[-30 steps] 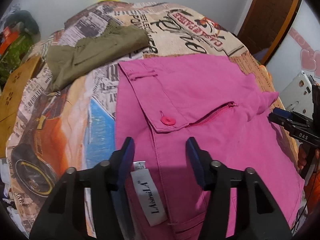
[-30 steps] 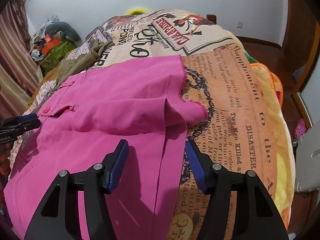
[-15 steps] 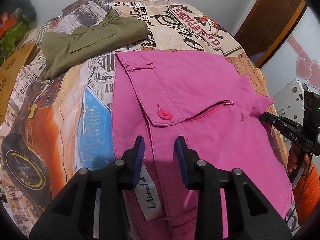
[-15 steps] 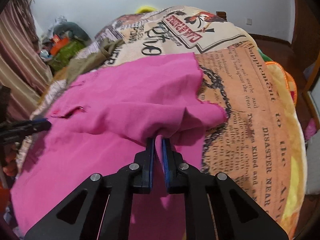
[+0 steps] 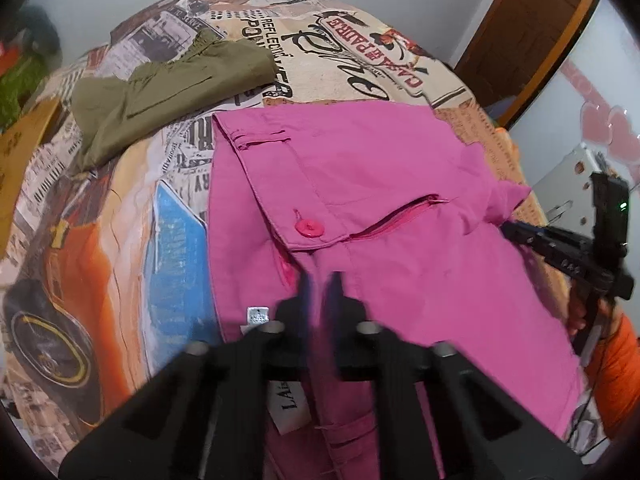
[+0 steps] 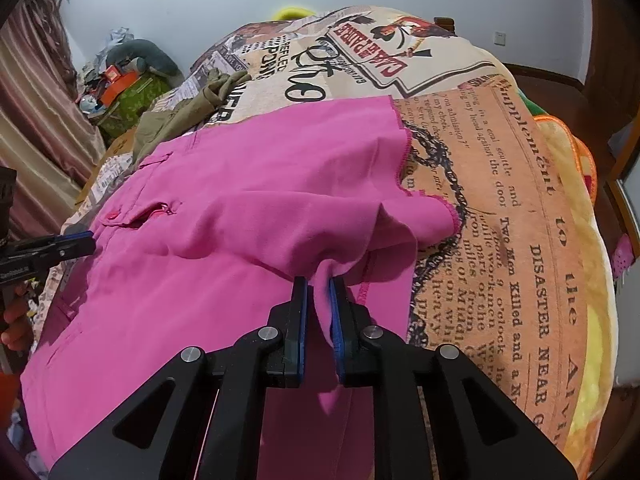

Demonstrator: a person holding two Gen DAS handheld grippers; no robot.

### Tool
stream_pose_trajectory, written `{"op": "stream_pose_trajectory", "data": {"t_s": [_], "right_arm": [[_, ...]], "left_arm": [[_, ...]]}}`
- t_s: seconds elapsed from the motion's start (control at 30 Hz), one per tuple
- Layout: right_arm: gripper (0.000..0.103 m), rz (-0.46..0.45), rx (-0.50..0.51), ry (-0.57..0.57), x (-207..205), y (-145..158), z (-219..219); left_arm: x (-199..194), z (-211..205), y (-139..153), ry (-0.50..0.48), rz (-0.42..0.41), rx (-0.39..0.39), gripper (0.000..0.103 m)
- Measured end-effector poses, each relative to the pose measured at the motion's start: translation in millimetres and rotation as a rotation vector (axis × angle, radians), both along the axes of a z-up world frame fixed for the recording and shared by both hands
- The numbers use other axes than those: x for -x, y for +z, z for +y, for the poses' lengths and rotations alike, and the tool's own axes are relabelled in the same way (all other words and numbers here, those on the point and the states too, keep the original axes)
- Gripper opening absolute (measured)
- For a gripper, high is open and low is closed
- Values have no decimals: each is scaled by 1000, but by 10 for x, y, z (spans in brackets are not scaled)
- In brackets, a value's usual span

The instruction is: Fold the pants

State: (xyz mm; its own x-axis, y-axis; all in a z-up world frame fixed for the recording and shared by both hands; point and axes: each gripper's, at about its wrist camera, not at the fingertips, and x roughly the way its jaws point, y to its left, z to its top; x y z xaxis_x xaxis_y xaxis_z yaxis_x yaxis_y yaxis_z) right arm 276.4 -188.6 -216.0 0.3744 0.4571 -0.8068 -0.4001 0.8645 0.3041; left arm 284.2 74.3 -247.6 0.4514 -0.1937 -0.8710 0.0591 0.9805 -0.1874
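On the bed [image 6: 520,208], the blanket was plastered with newspaper-style print: "DISASTER NEAR", "Two Men Killed" and "Supplement" were readable from the right wrist view, plus a red "CASA DE PADRE" banner upside down near the far end. The pink pants [image 5: 380,184] lay spread flat across it, pink button [image 5: 309,227] and zipper facing up. A white tag [image 5: 289,407] at the waistband showed only "LA"; the rest was hidden behind the left gripper [image 5: 320,280].

That gripper was motion-blurred, but its fingers looked pressed nearly together on the waistband fabric just below the button flap. The right gripper [image 6: 318,284] had its blue-padded fingers pinching a bunched fold of the pants near the leg hem, with a bit of cloth hanging down between them.

An olive green garment [image 5: 168,92] sat crumpled beyond the pants, close to them.
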Motion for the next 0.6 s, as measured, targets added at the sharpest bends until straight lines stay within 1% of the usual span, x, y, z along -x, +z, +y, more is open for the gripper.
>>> {"op": "stream_pose_trajectory", "data": {"t_s": [0.03, 0.13, 0.17, 0.27, 0.3, 0.37, 0.47, 0.6], "right_arm": [[9, -3, 4, -4, 1, 1, 2], [8, -20, 10, -12, 29, 25, 8], [6, -26, 11, -14, 37, 36, 4], [5, -64, 29, -25, 83, 96, -7], [4, -78, 39, -26, 99, 117, -13], [3, -91, 64, -15, 127, 124, 2], [3, -96, 117, -1, 161, 76, 33], [3, -72, 113, -31, 150, 4, -40]], "left_arm": [[-10, -6, 0, -3, -2, -2, 2], [-14, -4, 21, 5, -9, -21, 2], [-7, 0, 40, 13, -17, -34, 2], [26, 9, 85, 37, -38, -93, 2], [34, 11, 100, 38, -48, -129, 2], [36, 21, 99, 28, -59, -167, 2], [-1, 86, 35, 40, -30, -149, 2], [-24, 72, -51, 46, -14, -156, 3]]}}
